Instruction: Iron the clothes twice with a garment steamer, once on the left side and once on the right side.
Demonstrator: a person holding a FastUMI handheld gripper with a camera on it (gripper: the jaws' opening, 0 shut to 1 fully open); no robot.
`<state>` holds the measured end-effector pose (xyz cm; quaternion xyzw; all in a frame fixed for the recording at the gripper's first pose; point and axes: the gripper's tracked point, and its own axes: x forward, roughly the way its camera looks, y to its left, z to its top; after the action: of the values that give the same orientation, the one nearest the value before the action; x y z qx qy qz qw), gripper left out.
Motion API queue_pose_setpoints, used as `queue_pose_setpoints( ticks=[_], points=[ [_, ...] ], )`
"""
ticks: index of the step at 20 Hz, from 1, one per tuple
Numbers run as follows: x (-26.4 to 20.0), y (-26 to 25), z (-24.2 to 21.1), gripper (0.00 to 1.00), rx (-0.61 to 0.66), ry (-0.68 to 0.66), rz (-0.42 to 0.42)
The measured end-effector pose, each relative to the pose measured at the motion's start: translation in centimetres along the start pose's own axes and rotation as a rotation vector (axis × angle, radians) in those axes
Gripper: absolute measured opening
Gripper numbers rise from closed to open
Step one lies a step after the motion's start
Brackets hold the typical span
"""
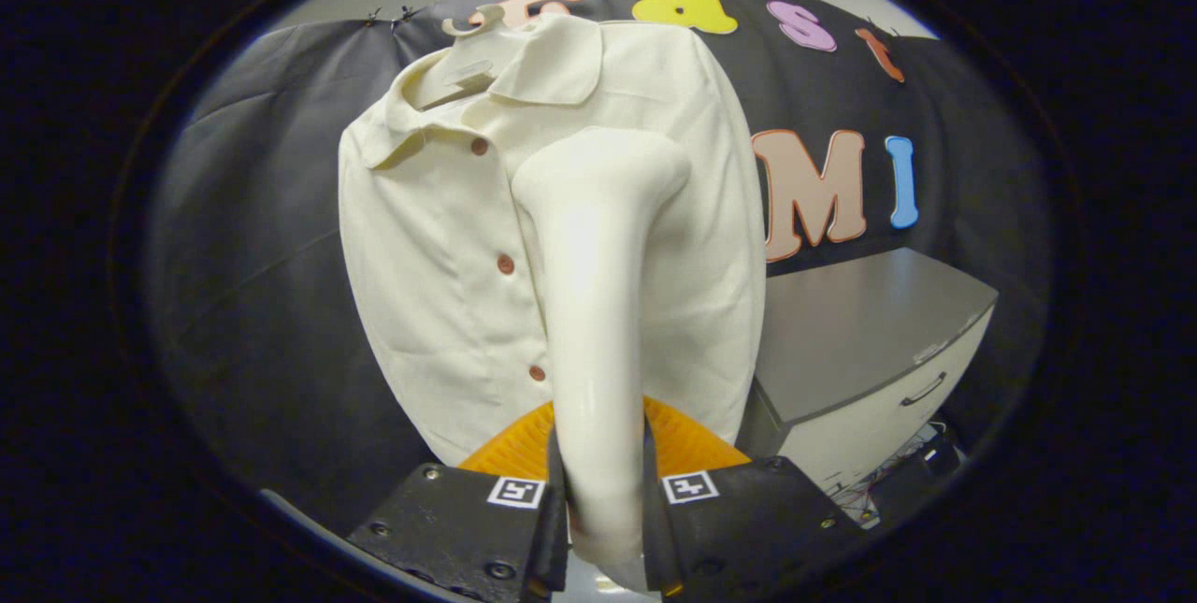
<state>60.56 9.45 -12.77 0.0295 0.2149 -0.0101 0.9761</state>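
Observation:
A cream short-sleeved shirt with brown buttons hangs on a pale hanger against the black cloth wall. My gripper is shut on the handle of a white garment steamer, both fingers pressing its sides. The steamer rises straight ahead from between the fingers. Its wide head lies against the shirt's front, just right of the button row and at chest height. The steamer's body hides part of the shirt's right half.
A grey-topped cabinet with a white drawer and handle stands to the right of the shirt, below the cloth wall. Some wires lie near its lower right corner.

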Motion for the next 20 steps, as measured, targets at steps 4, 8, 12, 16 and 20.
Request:
queue_pose_setpoints(
  ticks=[4, 8, 12, 16, 20],
  points=[
    [1.9, -1.3, -3.2, 0.32, -0.03, 0.05, 0.022],
    [3.5, -3.6, -7.6, 0.32, 0.016, 0.124, 0.027],
    [4.0, -4.5, -11.9, 0.32, 0.025, 0.187, 0.038],
    [4.7, -5.1, -15.7, 0.32, 0.037, 0.254, 0.058],
    [4.7, -5.8, -19.7, 0.32, 0.057, 0.317, 0.07]
  ],
)
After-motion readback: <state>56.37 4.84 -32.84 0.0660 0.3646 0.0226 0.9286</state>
